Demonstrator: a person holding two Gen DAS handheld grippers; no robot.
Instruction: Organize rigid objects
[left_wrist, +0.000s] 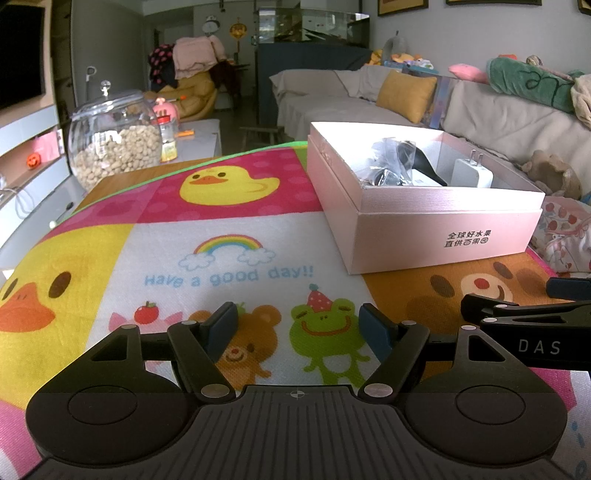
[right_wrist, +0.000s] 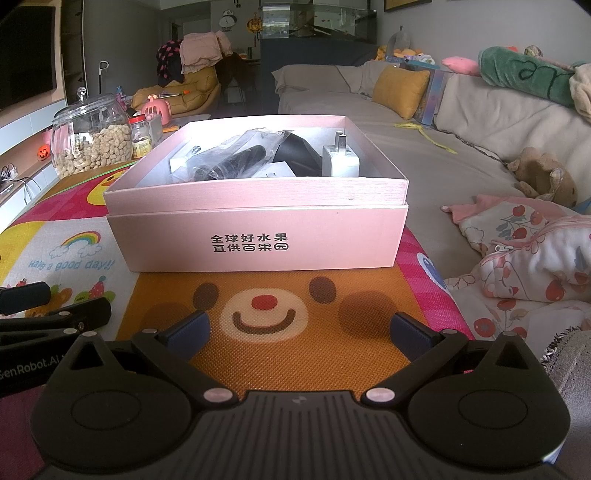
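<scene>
Ahead, I see the pink box (right_wrist: 258, 236) on the cartoon mat (right_wrist: 258, 332), holding a white charger (right_wrist: 341, 160) and a black item in a plastic bag (right_wrist: 229, 158) I can't identify. My left gripper (left_wrist: 297, 326) and right gripper (right_wrist: 301, 330) both hover empty with jaws apart; a peanut jar (left_wrist: 114, 144) stands at the mat's far left.

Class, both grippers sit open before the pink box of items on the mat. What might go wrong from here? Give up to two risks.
1. The pink box is light-looking cardboard near the mat's edge by the sofa; a push from the right gripper might slide it off.
2. The white charger stands upright with prongs up beside a bagged black object; grabbing either may snag the bag and topple the charger.
</scene>
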